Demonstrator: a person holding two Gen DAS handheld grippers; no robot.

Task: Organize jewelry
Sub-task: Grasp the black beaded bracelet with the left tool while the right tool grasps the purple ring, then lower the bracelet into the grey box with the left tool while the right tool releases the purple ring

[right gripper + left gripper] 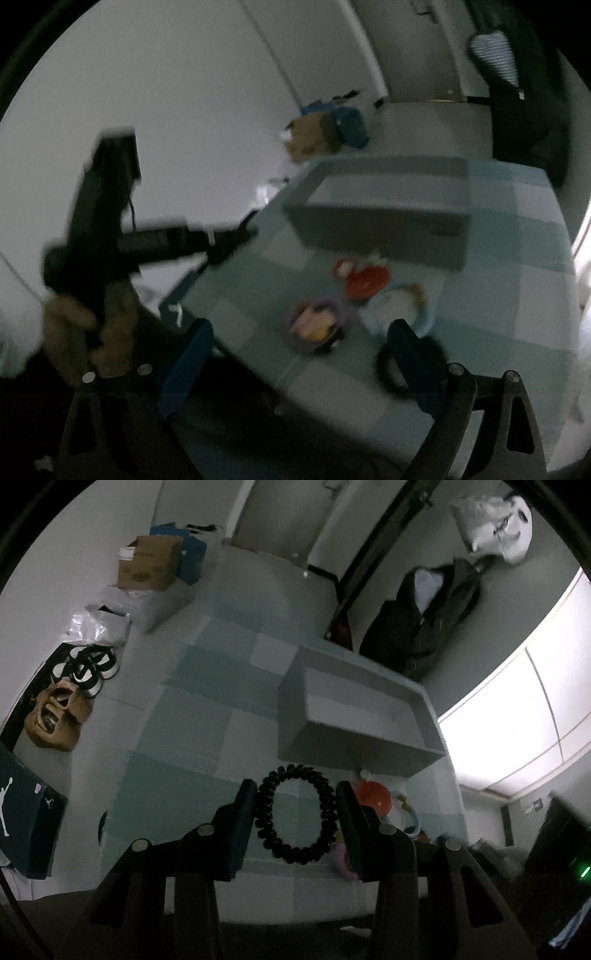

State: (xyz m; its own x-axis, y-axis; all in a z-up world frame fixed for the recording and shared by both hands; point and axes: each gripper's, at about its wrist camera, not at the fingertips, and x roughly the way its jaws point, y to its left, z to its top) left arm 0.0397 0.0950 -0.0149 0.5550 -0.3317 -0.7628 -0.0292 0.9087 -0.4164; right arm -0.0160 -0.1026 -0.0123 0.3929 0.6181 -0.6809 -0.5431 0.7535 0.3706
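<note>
The left gripper [297, 812] is clenched on the black coil bracelet [297, 814], which stands upright between its fingers. The grey box [354, 716] lies ahead at 12 o'clock, its long axis crosswise. The right gripper [295, 363] is released, holding nothing

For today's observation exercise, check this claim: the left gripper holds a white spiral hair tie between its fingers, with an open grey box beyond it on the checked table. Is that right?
Not quite. The spiral hair tie is black, not white, as the left wrist view shows. The rest stands: the left gripper holds it between its fingers, and the open grey box lies beyond on the checked table.
</note>
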